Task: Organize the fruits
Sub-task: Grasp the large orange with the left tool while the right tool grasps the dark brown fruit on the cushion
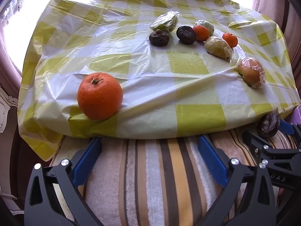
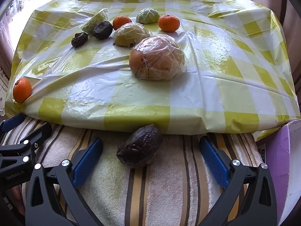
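A big orange (image 1: 99, 96) sits at the near left edge of the green-checked plastic cloth (image 1: 150, 79); it also shows in the right wrist view (image 2: 22, 90). Farther back lie two dark wrinkled fruits (image 1: 159, 37), two small oranges (image 1: 201, 33), and several plastic-wrapped fruits (image 2: 157, 58). A third dark fruit (image 2: 140, 146) lies on the striped towel (image 2: 160, 188), between my right gripper's open fingers. My right gripper (image 2: 150, 158) is open around it, not touching. My left gripper (image 1: 148, 160) is open and empty over the towel, in front of the big orange.
The cloth-covered surface has a raised front edge above the towel. A purple box (image 2: 282, 160) stands at the right. The two grippers are side by side, each seen in the other's view: the right (image 1: 278, 141) and the left (image 2: 17, 137).
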The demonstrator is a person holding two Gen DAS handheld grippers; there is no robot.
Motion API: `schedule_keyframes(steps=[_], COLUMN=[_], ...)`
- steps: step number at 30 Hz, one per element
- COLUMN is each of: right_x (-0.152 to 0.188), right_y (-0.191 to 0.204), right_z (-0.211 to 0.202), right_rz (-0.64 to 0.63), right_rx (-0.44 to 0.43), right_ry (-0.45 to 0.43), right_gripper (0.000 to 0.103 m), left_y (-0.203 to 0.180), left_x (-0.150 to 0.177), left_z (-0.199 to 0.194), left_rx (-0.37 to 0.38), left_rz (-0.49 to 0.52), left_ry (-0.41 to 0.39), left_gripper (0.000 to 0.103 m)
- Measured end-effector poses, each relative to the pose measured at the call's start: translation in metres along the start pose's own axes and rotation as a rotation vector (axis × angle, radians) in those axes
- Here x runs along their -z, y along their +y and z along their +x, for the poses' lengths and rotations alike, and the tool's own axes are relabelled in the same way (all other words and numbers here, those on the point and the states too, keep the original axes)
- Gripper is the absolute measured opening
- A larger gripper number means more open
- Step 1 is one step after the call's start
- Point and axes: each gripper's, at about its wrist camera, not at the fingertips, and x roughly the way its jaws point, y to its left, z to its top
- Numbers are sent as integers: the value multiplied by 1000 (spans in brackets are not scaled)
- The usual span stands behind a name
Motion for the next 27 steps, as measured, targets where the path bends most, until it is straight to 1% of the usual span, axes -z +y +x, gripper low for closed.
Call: schedule_keyframes(steps=[5,11,13,14,15,19,22,23,24,27], right_x=[-3,2,6,8,7,9,11,13,13,12], right_y=[-2,-8,-7,-8,-9,-15,-22,-23,-24,-27], right_z=[0,-13,-20,-23,-24,-27,-34,-37,-38,-40], right_rz=[-6,-14,-20,-14,-25,-18,9,24,29,33], right_rx=[-7,-56,-52,-64,-50,-74,-121,-146,-155,-156], right_ry=[15,21,-12,-22,-32,-20,-78,-121,-130,-123], right_gripper=[99,99,99,99,99,99,99,99,99,99], left_y=[0,3,4,5,7,12,15,16,16,21], left_x=[0,-2,-2,-2,0,1,3,5,6,14], left_z=[-1,-4,-5,-6,-7,-13,-18,-20,-22,-33], left_rx=[5,25,35,42,53,99,124,133,142,176], left_rz=[-4,-18,-25,-31,-39,-62,-71,-73,-75,-93], left_ry=[-4,-13,-18,-23,-27,-41,-50,-53,-60,-103], left_gripper=[102,102,102,102,102,102,102,102,102,102])
